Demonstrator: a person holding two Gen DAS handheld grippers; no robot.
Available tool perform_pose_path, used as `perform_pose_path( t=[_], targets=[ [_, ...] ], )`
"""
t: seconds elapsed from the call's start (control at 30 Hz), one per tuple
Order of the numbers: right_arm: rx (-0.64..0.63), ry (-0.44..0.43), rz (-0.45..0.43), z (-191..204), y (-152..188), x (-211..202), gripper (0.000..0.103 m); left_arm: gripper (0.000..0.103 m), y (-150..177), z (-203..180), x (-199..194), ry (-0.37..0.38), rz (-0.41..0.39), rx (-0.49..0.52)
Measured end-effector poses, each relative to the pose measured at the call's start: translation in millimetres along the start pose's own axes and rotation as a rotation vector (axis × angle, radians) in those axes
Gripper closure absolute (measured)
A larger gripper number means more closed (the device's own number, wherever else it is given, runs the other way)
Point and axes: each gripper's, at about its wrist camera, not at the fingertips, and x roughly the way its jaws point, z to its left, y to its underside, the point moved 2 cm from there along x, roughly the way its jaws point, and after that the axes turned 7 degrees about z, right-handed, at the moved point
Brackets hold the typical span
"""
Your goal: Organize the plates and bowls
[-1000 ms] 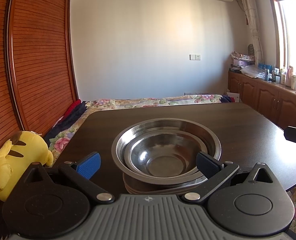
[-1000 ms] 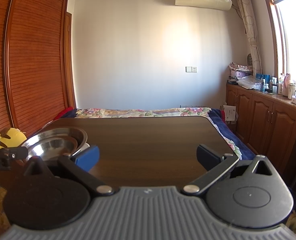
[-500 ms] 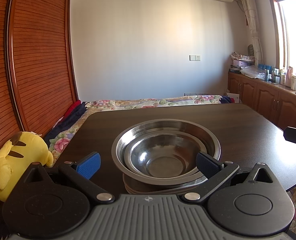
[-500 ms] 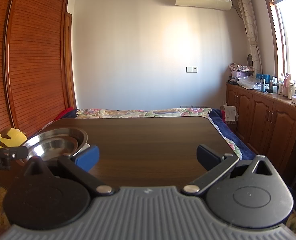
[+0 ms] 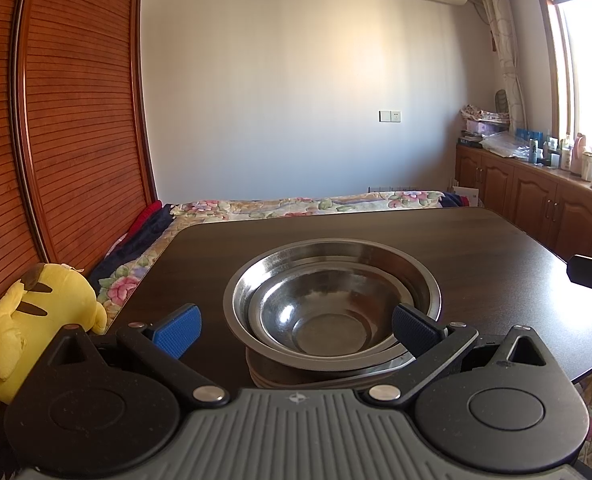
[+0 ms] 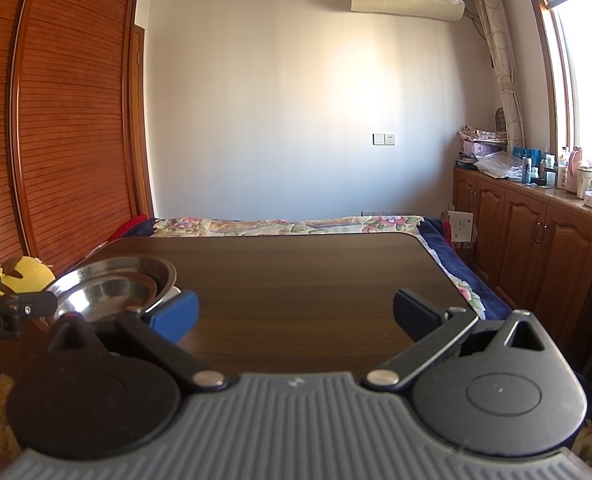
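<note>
A: In the left wrist view, where are the bowls sitting?

B: The nested steel bowls (image 5: 332,304) are sitting on a stack of plates (image 5: 271,374) on the dark table (image 5: 496,248), dead ahead of the left gripper (image 5: 296,330). Its jaws are standing spread and holding nothing, with the stack's near rim lying between the blue pads.

A: And in the right wrist view?

B: There the bowls (image 6: 115,288) are lying off to the far left, beyond the blue pad, near the table's left edge. The right gripper (image 6: 296,314) is also gaping empty, pointing at bare table (image 6: 316,272).

A: So which one is nearer?

B: I'm judging the left; it's facing the stack squarely.
</note>
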Motion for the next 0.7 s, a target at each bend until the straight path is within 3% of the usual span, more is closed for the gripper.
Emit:
perform_pose_path(
  t=[0.7],
  targets=[
    [-0.001, 0.0, -0.002, 0.1, -0.7, -0.4, 0.0, 0.0, -0.7, -1.3, -1.0, 0.003, -0.003, 0.0]
  ],
)
